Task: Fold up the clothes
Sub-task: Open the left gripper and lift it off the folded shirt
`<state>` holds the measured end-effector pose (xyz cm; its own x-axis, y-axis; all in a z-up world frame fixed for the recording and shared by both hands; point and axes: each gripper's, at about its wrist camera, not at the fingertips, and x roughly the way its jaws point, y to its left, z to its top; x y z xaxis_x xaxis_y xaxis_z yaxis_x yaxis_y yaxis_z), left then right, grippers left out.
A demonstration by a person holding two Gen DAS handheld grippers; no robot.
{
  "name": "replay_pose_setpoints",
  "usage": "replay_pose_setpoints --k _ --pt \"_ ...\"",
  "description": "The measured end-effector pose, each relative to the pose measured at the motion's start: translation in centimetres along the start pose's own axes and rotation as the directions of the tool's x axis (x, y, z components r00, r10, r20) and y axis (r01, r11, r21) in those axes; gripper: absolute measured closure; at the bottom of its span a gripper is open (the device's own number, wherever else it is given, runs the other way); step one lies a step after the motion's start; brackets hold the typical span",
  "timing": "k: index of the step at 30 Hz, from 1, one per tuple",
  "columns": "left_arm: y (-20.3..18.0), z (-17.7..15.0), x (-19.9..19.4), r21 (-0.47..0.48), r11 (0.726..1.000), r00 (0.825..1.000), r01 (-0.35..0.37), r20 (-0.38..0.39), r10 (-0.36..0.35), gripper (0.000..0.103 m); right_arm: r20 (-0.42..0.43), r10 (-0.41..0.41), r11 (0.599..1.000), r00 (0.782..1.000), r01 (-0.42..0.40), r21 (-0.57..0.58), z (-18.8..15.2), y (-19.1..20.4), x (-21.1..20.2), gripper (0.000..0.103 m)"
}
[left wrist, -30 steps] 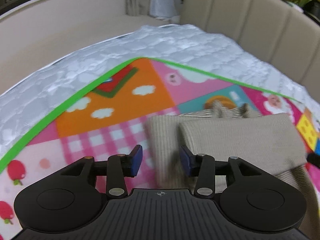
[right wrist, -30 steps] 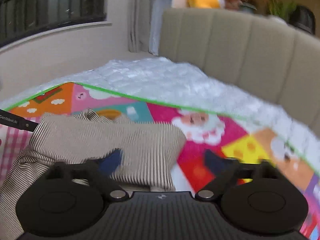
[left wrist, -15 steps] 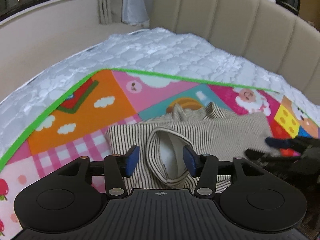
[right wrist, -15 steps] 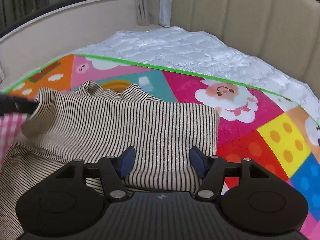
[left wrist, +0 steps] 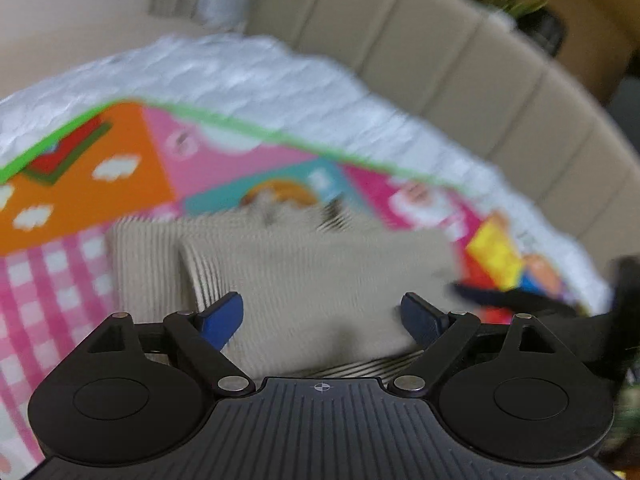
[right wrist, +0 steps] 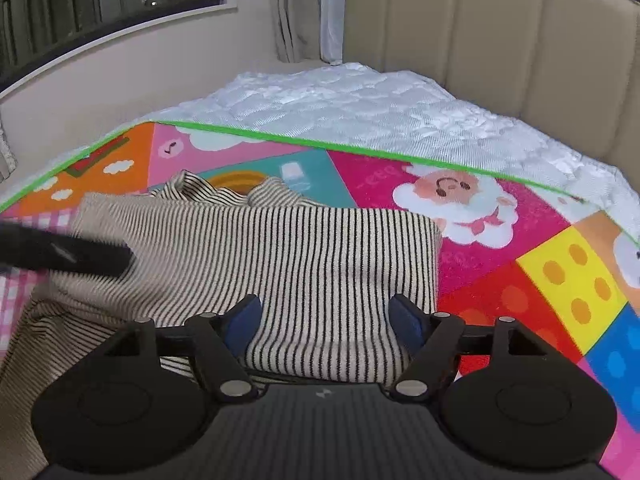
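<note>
A black-and-cream striped garment lies folded on the colourful play mat; it also shows, blurred, in the left wrist view. My left gripper is open wide above the garment's near edge and holds nothing. My right gripper is open over the garment's right front part, empty. The left gripper's finger shows as a dark blurred bar at the left of the right wrist view. The right gripper shows at the right edge of the left wrist view.
The mat lies on a white quilted mattress. A beige padded headboard stands behind and to the right. A wall with a window ledge runs along the left. A curtain hangs in the far corner.
My left gripper has opened wider and pulled back off the sleeve cuff it straddled; its view is now motion-blurred. The right gripper has barely moved and stays open.
</note>
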<state>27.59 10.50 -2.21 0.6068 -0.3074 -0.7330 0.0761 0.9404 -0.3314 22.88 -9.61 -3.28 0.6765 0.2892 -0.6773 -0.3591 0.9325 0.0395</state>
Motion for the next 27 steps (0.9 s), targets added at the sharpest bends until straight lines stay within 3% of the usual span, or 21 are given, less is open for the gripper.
replay_pose_setpoints --k 2,4,5,8,11,14,16,18,22,27 --pt "0.8 -0.1 1.1 -0.02 0.999 0.999 -0.028 -0.029 0.027 0.016 0.032 0.01 1.0 0.999 -0.01 0.007 0.5 0.0 -1.1 0.033" --pt "0.5 -0.2 1.2 0.0 0.999 0.999 -0.047 -0.023 0.047 0.015 0.058 0.021 1.0 0.998 -0.022 0.02 1.1 -0.1 -1.8 0.05" --pt "0.3 -0.3 1.1 0.008 0.999 0.999 -0.052 -0.018 0.052 0.013 0.07 0.026 0.999 0.997 -0.028 0.026 1.5 -0.2 -2.2 0.052" --pt "-0.2 -0.4 0.8 0.029 0.998 0.998 -0.063 0.0 0.063 0.012 0.043 0.028 0.998 0.999 -0.031 0.053 1.8 -0.6 -1.6 0.052" --pt "-0.7 -0.6 0.4 0.05 0.996 0.997 -0.075 0.017 0.074 0.015 -0.063 0.007 0.997 0.998 -0.002 0.071 0.5 -1.2 0.7 0.052" --pt "-1.3 -0.4 -1.1 0.092 0.991 0.991 -0.099 0.102 0.09 0.018 -0.051 -0.006 1.0 0.999 0.006 0.008 0.2 -0.6 0.9 0.048" --pt "-1.1 -0.3 -0.7 0.099 0.988 0.99 -0.12 0.089 0.111 0.021 -0.056 0.002 1.0 0.998 -0.001 0.018 0.4 -0.5 1.1 0.039" --pt "-0.9 -0.2 -0.3 0.103 0.985 0.989 -0.14 0.069 0.134 0.024 -0.053 -0.002 1.0 0.999 0.002 0.013 0.3 -0.3 1.2 0.037" --pt "-0.5 -0.7 0.9 0.124 0.979 0.987 -0.163 0.029 0.16 0.023 -0.031 -0.003 1.0 1.0 0.002 -0.016 0.5 0.1 0.6 0.038" --pt "-0.2 -0.6 0.0 0.126 0.977 0.985 -0.17 0.035 0.167 0.023 0.092 0.003 1.0 0.996 -0.002 -0.006 2.0 -0.8 -1.2 0.048"
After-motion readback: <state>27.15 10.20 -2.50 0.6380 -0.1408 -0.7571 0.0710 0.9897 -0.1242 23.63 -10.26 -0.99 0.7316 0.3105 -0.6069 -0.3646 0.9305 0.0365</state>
